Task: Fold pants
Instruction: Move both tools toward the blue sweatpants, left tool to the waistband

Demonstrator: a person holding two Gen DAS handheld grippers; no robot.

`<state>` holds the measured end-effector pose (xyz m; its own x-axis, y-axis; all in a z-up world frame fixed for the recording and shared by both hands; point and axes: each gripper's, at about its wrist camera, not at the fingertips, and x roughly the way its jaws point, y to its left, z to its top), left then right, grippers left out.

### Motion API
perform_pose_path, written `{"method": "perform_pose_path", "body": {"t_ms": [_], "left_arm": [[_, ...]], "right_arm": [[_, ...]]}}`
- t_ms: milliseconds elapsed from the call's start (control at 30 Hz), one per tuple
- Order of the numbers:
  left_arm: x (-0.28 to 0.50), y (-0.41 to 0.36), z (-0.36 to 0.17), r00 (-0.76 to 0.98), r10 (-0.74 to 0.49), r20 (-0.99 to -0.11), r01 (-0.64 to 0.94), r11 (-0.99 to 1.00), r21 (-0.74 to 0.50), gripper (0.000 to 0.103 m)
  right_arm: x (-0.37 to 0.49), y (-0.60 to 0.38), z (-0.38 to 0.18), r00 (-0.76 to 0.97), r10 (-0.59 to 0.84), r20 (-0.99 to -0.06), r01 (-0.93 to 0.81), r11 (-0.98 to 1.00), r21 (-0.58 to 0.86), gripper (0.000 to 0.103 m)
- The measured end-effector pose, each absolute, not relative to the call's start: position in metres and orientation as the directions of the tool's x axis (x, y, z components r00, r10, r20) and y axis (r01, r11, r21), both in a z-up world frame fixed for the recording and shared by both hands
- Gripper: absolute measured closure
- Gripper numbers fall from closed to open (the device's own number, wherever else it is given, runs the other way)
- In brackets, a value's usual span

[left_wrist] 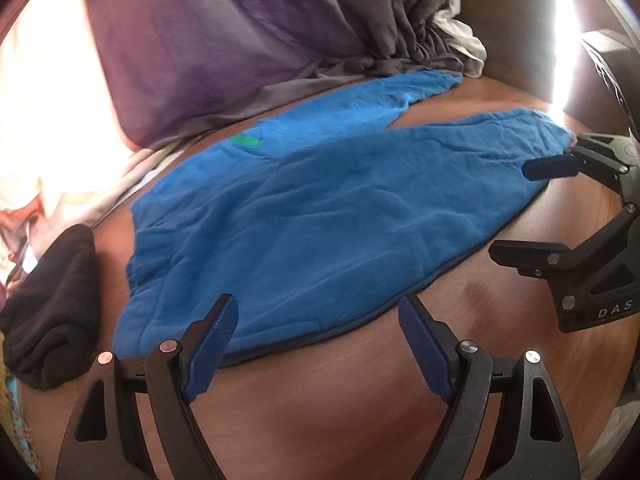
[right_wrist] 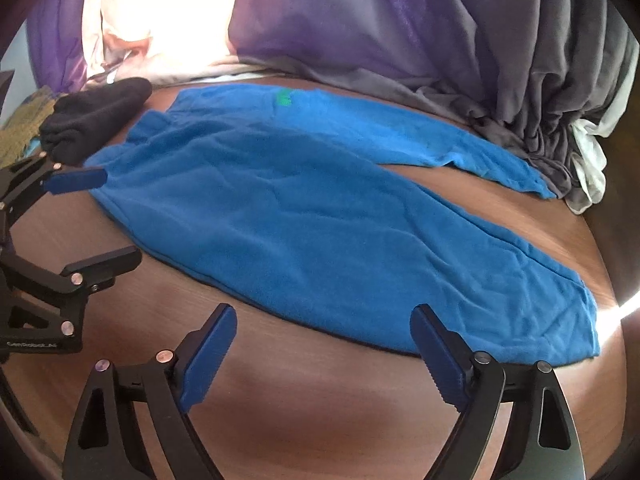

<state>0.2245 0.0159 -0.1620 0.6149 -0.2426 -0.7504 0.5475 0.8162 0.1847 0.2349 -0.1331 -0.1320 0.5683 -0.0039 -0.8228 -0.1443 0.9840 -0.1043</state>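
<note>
Blue pants (left_wrist: 320,220) (right_wrist: 300,220) lie spread flat on a brown wooden table (left_wrist: 320,408) (right_wrist: 320,400). The two legs are split apart and a green tag (left_wrist: 246,141) (right_wrist: 283,98) sits near the waist. My left gripper (left_wrist: 316,304) (right_wrist: 120,216) stands open just over the near edge at the waist end, its pads clear of the cloth. Over the near edge of the front leg, close to its hem, my right gripper (right_wrist: 324,312) (left_wrist: 512,208) is open too. Neither holds anything.
A folded black garment (left_wrist: 52,308) (right_wrist: 96,120) lies beside the waist. Purple and grey fabric (left_wrist: 220,40) (right_wrist: 400,20) is heaped along the table's far side, touching the back leg, with a white cloth (left_wrist: 460,36) (right_wrist: 592,160) at its end. Bare wood lies in front of the pants.
</note>
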Motion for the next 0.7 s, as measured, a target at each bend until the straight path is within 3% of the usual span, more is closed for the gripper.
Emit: {"method": "perform_pose_path", "body": {"t_ms": [633,700], "left_arm": [[0.258,0.008,-0.157,0.626,-0.252,-0.738,0.535,0.827,0.171,0.024],[0.259,0.010,-0.155,0.627,-0.257,-0.736,0.540,0.824,0.172,0.024]], "right_arm": [[0.254,-0.133,-0.146,0.551,0.021,-0.834,-0.164,0.983,-0.083,0.014],[0.257,-0.135,-0.149,0.544,0.022,-0.839,-0.153,0.985,-0.074,0.022]]}}
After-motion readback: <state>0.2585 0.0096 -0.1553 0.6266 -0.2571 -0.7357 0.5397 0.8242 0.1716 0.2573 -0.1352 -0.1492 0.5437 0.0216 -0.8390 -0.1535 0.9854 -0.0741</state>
